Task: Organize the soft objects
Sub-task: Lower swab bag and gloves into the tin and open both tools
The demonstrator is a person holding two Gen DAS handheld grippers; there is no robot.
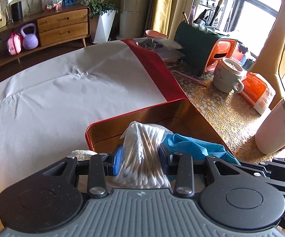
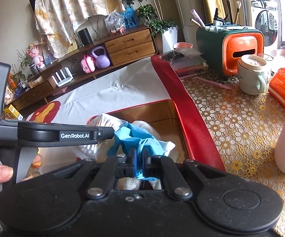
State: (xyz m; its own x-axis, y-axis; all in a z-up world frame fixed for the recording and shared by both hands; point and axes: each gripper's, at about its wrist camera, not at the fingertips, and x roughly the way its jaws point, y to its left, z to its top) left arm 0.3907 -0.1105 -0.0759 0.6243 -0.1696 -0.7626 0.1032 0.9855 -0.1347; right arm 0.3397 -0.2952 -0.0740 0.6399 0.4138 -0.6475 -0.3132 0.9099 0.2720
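A clear bag of cotton swabs [image 1: 142, 156] is pinched between the blue pads of my left gripper [image 1: 140, 159], just above the open red tin [image 1: 136, 116] with its gold inside. A blue cloth [image 1: 193, 148] lies to its right over the tin's rim. In the right wrist view my right gripper [image 2: 138, 159] is shut on that blue cloth [image 2: 134, 138], bunched over the tin [image 2: 162, 106]. White soft items [image 2: 108, 121] lie inside the tin behind the cloth. The left gripper's body crosses the left of that view, with a hand below it.
The tin sits on a white sheet [image 1: 63, 90] edged by a red band [image 1: 158, 67]. To the right on a gold lace cloth stand a grey mug [image 1: 227, 75], an orange packet [image 1: 259, 90], a white tumbler [image 1: 276, 126] and a green-orange organizer [image 1: 205, 49].
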